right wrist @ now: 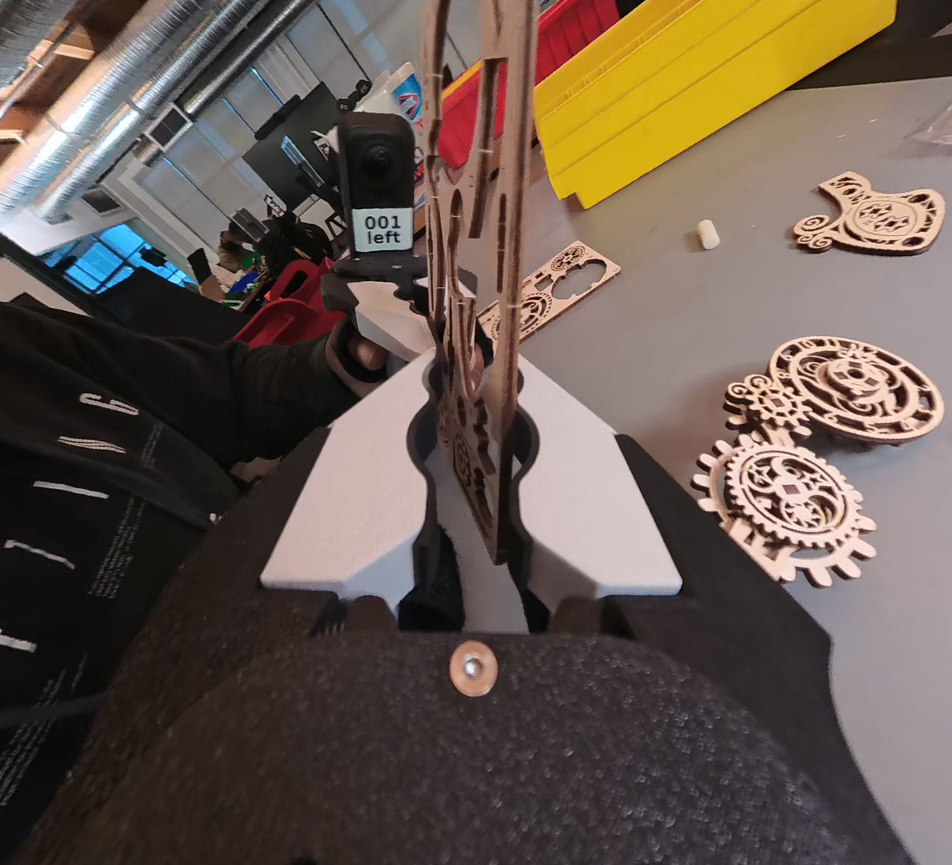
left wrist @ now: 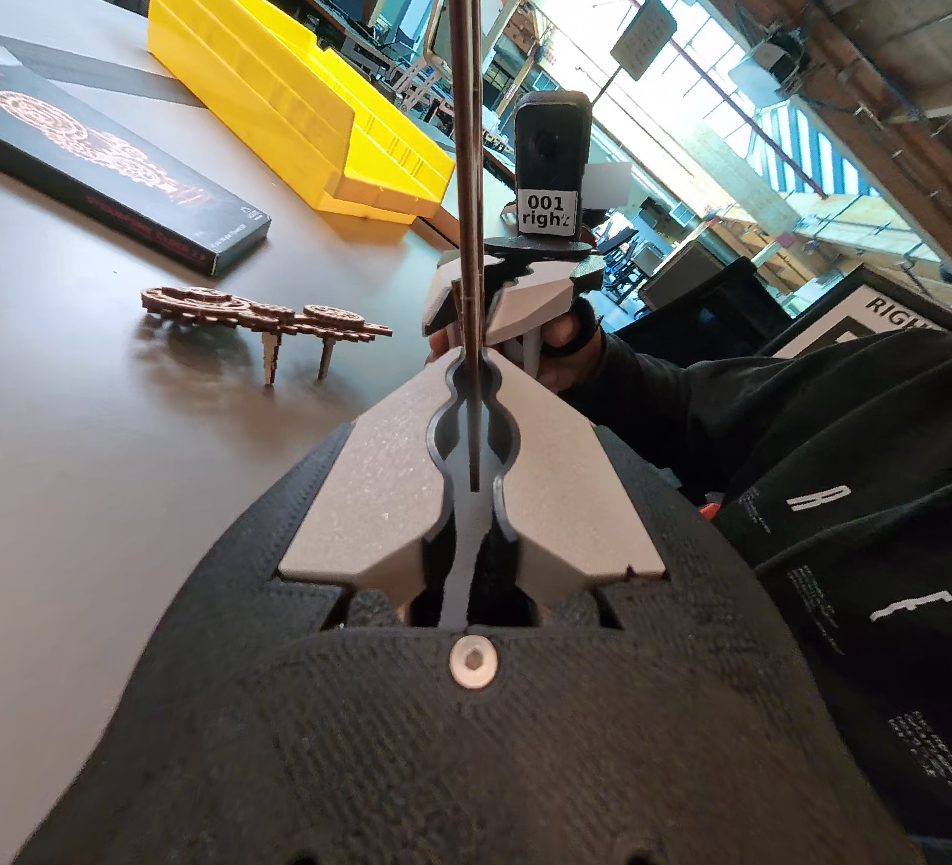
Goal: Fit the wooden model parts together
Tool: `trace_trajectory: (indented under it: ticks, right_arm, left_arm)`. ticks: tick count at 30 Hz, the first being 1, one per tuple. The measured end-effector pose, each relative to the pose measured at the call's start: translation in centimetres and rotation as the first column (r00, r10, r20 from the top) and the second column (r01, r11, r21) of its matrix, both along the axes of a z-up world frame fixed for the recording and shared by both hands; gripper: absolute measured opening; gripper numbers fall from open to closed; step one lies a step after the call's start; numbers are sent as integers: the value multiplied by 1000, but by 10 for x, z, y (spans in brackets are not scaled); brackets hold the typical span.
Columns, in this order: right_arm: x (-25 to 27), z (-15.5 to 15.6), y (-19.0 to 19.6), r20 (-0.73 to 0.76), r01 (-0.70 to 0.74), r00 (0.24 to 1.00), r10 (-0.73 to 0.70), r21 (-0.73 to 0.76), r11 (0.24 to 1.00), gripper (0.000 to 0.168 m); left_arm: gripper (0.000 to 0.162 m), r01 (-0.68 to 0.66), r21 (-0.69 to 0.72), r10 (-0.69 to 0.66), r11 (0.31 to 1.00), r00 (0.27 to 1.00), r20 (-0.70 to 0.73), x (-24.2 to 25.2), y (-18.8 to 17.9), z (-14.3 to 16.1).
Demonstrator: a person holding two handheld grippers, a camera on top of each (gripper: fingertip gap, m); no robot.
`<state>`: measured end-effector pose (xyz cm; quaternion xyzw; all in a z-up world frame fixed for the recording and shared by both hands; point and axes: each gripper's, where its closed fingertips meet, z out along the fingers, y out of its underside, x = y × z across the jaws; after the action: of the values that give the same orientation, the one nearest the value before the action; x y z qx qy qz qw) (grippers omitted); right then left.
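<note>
A thin laser-cut wooden sheet (left wrist: 463,119) stands upright between both grippers, edge-on in the left wrist view and showing its cut-out face in the right wrist view (right wrist: 494,119). My left gripper (left wrist: 469,361) is shut on its lower edge. My right gripper (right wrist: 476,366) faces it and is shut on the same sheet; it also shows in the left wrist view (left wrist: 466,320), as the left gripper does in the right wrist view (right wrist: 438,320). An assembled set of wooden gears (left wrist: 257,314) rests on the grey table (left wrist: 103,428), seen from above in the right wrist view (right wrist: 824,438).
A yellow bin (left wrist: 288,83) and a black box (left wrist: 103,155) lie behind the gears. The right wrist view shows a loose ornate wooden piece (right wrist: 870,222), a second flat sheet (right wrist: 556,283), a small white cylinder (right wrist: 708,233), a red bin (right wrist: 566,31) and a person's black sleeve (right wrist: 154,376). My left and right fingertips are right by each other. The small white cylinder (right wrist: 708,233) is about equally far from each gripper, around 20 cm.
</note>
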<state>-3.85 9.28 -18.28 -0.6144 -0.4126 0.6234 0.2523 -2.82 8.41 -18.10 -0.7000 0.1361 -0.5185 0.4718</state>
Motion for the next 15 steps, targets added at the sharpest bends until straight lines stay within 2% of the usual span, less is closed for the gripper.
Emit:
trace_trajectory:
  ticks: [4,7,12,15]
  right_arm:
    - [2,-1,0,8,-24,1000,24,-6,1000,23]
    - [8,8,0,-29,-60,998,60,-12,998,23]
    - [32,40,4,-194,-145,970,145,15,989,24]
    - [42,53,15,-283,-160,950,135,-67,985,19]
  left_arm:
    - [2,47,-64,-42,997,996,76,-2,-2,-1]
    - [1,72,-67,-67,995,995,75,-3,-5,-2]
    - [2,207,-28,-196,978,954,225,-1,-18,18]
    - [2,282,36,-280,959,915,290,1,-29,31]
